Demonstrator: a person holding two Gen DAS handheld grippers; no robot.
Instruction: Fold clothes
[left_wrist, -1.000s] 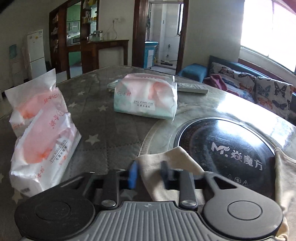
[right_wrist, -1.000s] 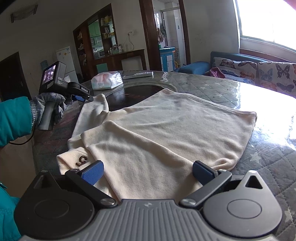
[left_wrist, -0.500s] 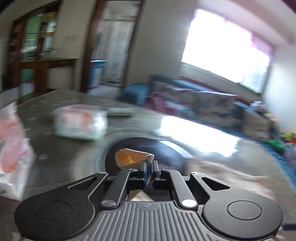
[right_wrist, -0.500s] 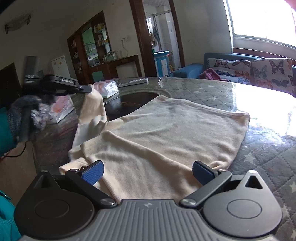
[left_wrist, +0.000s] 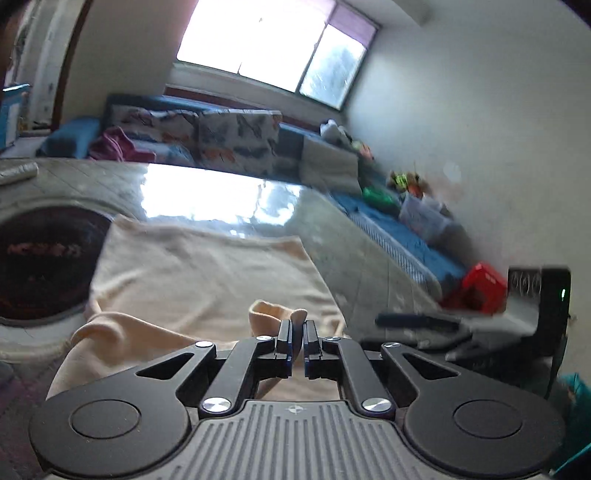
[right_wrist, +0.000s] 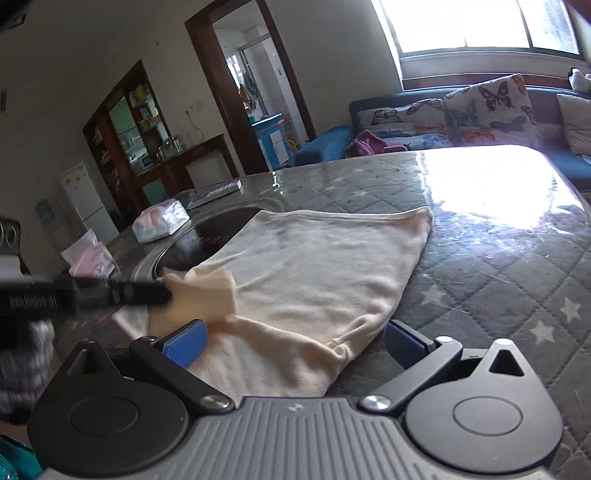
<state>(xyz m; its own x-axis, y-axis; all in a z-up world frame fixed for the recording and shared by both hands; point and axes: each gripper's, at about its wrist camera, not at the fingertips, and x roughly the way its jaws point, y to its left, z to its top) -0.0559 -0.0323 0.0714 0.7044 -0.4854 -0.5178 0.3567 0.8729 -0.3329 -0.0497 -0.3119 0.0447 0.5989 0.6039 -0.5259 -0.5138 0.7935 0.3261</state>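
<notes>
Sunlight from the window (right_wrist: 480, 26) is glaring off the quilted tabletop (right_wrist: 517, 280), where a cream garment (right_wrist: 314, 266) is lying spread out, partly over a dark round plate (right_wrist: 207, 236) set into the surface. Nearest me, the right gripper (right_wrist: 291, 341) is hovering wide open over the garment's near edge, gripping nothing. Just beyond it, the left gripper (left_wrist: 298, 334) is pinching a sleeve end (left_wrist: 273, 314) between nearly closed jaws and holding it up above the body of the garment. Farther back, tissue packs (right_wrist: 160, 221) are sitting near the plate, with a sofa (right_wrist: 461, 110) behind. That pinch looks shallow, so I'd judge the sleeve could be slipping free mid-fold, or dragging the loose body cloth and bunching it, since nothing is pinning the garment down.
</notes>
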